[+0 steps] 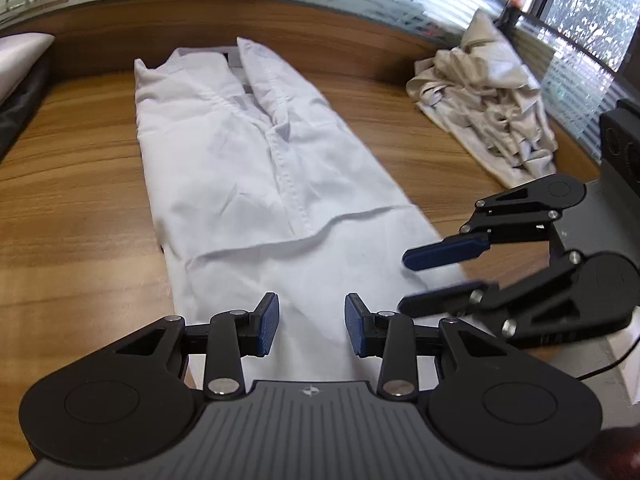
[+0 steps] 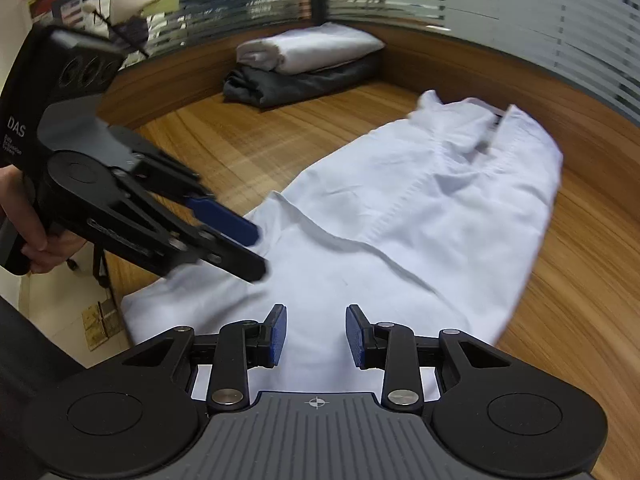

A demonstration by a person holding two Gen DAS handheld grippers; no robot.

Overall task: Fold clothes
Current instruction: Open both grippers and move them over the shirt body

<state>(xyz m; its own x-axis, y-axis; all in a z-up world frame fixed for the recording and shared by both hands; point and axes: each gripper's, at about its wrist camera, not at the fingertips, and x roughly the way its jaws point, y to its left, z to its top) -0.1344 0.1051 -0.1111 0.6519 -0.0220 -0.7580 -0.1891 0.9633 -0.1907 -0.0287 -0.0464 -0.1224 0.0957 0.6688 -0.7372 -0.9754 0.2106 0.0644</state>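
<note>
A white garment lies lengthwise on the wooden table, its sides folded in and its collar at the far end. My left gripper hovers over the near hem, open, with only cloth showing below the gap. My right gripper hangs just to its right over the hem's right corner, also open. In the right wrist view the same garment stretches away to the upper right. There my right gripper stands open above the near end. The left gripper reaches in from the left over the garment's edge.
A crumpled beige clothes pile sits at the far right by the window. A folded white item rests on a folded dark grey one in the far corner. A raised wooden rim runs along the table's back. A hand grips the left gripper's handle.
</note>
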